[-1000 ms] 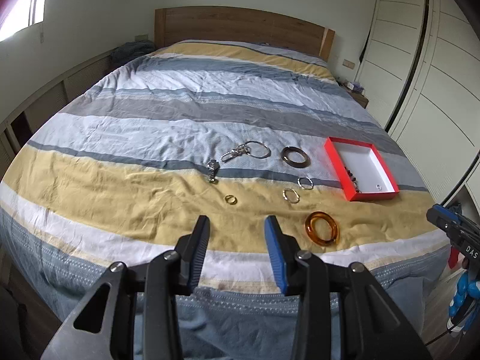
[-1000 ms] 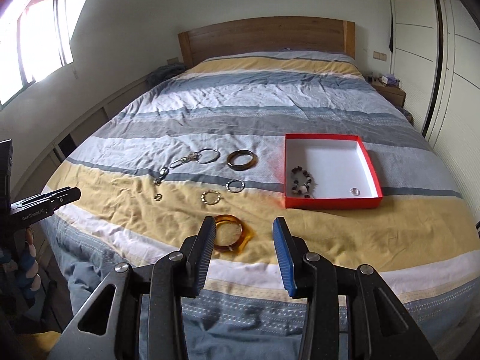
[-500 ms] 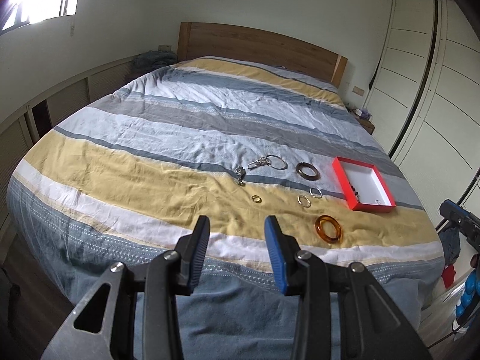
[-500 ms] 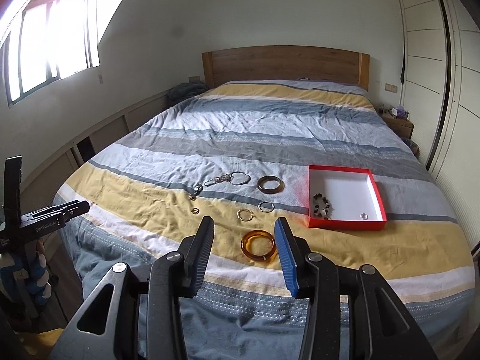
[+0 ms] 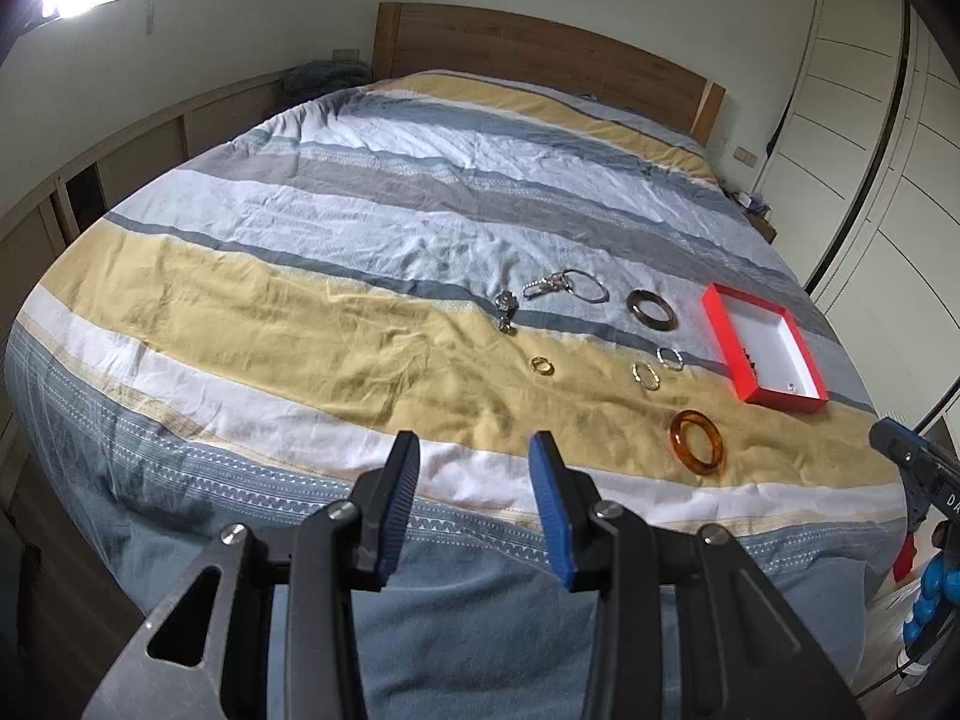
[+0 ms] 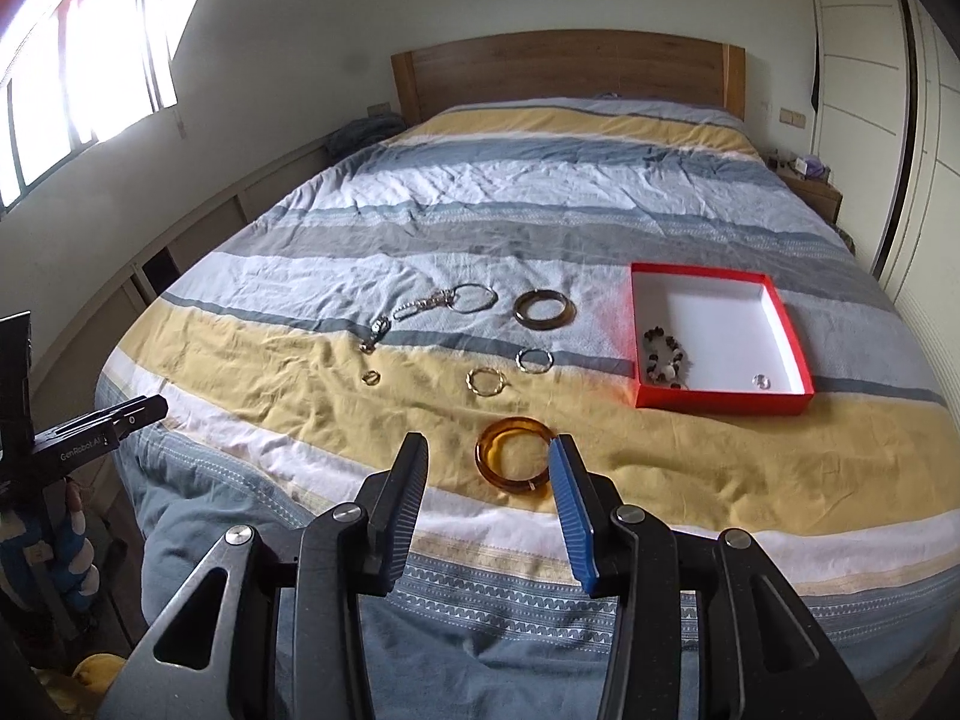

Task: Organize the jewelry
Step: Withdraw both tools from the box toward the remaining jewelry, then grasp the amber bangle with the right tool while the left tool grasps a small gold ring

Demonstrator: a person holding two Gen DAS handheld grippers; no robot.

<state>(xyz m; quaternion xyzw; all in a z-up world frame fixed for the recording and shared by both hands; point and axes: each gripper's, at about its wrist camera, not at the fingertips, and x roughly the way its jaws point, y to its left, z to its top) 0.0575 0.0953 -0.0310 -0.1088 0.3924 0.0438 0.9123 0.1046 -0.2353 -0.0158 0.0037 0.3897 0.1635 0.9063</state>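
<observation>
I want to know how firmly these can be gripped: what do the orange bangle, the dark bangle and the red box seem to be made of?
Orange bangle: looks like translucent amber resin or plastic, glossy; light shows through it.
Dark bangle: opaque brown, polished; possibly horn, stone or plastic, hard to tell.
Red box: seems thin cardboard, matte red outside, white inside, with straight folded walls.
</observation>
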